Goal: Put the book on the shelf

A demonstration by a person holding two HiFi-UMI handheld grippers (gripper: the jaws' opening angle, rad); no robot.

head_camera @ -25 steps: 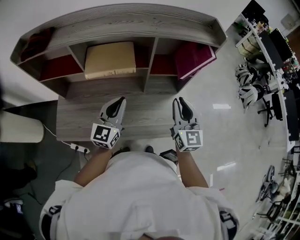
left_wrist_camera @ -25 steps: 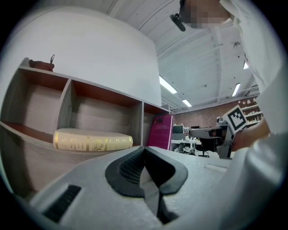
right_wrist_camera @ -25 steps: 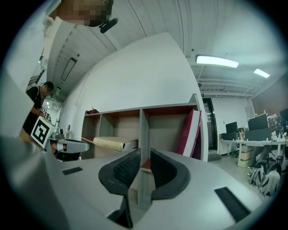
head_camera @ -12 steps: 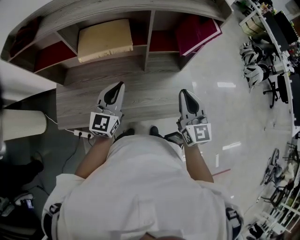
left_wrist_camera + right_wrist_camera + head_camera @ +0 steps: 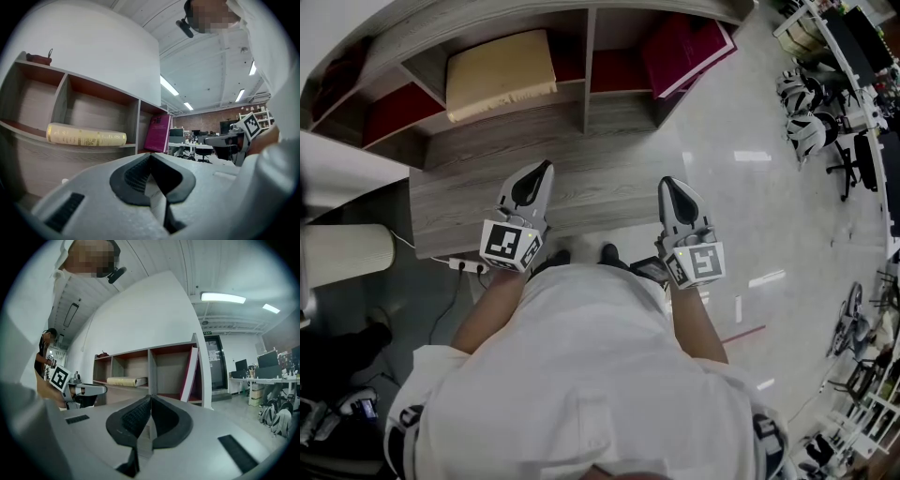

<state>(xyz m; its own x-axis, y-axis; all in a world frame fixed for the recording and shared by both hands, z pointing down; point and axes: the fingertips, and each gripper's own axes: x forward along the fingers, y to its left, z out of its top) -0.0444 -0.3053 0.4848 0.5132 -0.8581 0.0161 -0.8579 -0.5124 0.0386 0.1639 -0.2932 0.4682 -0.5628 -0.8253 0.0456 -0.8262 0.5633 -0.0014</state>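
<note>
Both tools are empty: the left gripper (image 5: 546, 167) has its jaws together, and the right gripper (image 5: 667, 182) has just been closing and now meets on nothing. Ahead, the wooden shelf (image 5: 516, 131) holds a cream book (image 5: 500, 73) lying flat in its middle compartment and a magenta book (image 5: 684, 52) leaning in the right one. Only the left gripper view shows the cream spine's gilt print, which is unreadable.

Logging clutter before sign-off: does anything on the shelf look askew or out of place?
Mildly. The pink book leans tilted in the right-hand compartment of the shelf, and the cream book lies flat instead of standing. Nothing spilled or damaged.
</note>
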